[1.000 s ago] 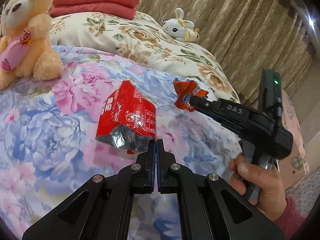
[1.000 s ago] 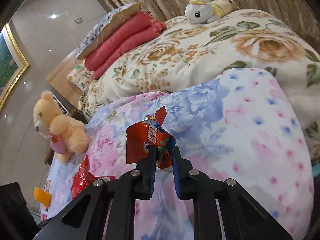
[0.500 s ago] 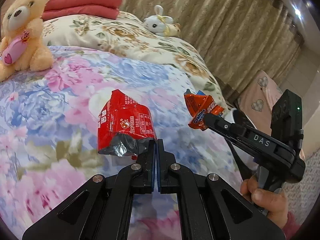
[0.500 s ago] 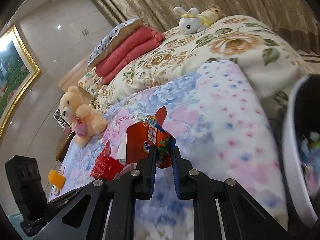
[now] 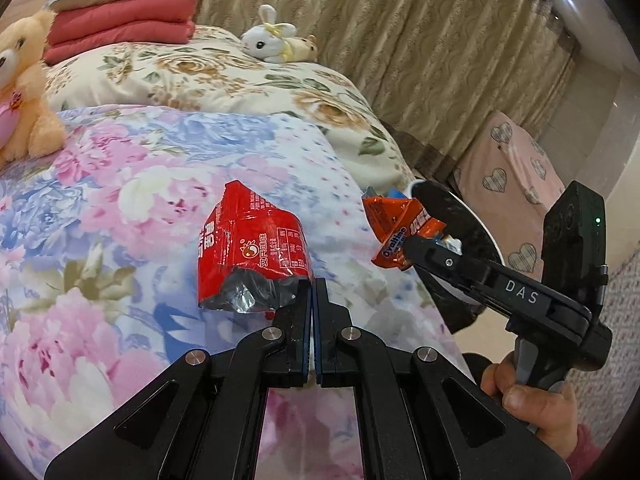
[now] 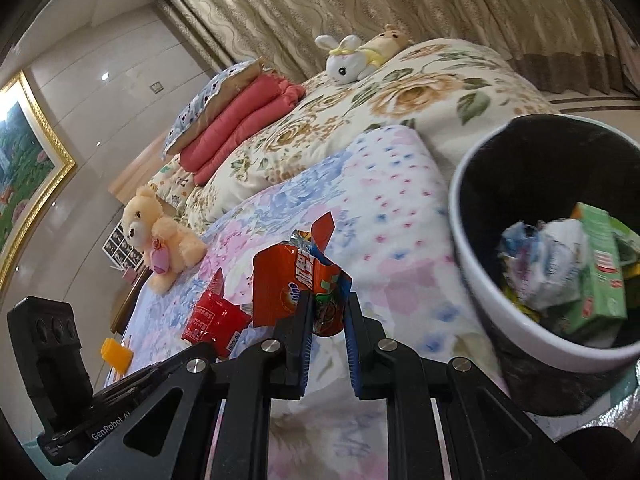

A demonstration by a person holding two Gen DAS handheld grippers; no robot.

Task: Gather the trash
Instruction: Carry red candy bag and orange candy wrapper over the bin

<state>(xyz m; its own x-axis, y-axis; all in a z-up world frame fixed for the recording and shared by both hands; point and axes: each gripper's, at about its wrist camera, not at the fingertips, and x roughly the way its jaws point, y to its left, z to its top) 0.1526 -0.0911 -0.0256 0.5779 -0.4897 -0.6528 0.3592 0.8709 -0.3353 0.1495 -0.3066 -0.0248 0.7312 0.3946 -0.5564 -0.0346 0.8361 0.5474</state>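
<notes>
**Both wrappers carried toward the bin**

Now we hold one piece of trash in each tool. Our left gripper [image 5: 311, 286] is pressed fully together on the silver torn edge of the red snack packet [image 5: 250, 248], which hangs above the floral quilt [image 5: 120, 208], up and toward 10 o'clock from the fingertips. Our right gripper [image 6: 327, 312] is closed only partway, its blue pads clamping the orange Ovaltine wrapper [image 6: 298, 280], which stands up between the fingers.

Compared with half a second ago, the white-rimmed trash bin [image 6: 460, 248] has come much further into the right wrist view: it then showed only as a sliver at the 3 o'clock edge, and now its dark inside fills the 3 o'clock side, with crumpled paper [image 6: 548, 264] and a green carton [image 6: 600, 268] lying in it. In the left wrist view the bin rim now appears right behind the orange wrapper at about 2 o'clock, where a second ago only quilt showed. The grips on both wrappers are unchanged. The teddy bear [image 5: 24, 88] has slid toward the 9 o'clock edge, and the white plush rabbit [image 5: 272, 38] sits at 12 o'clock.
</notes>
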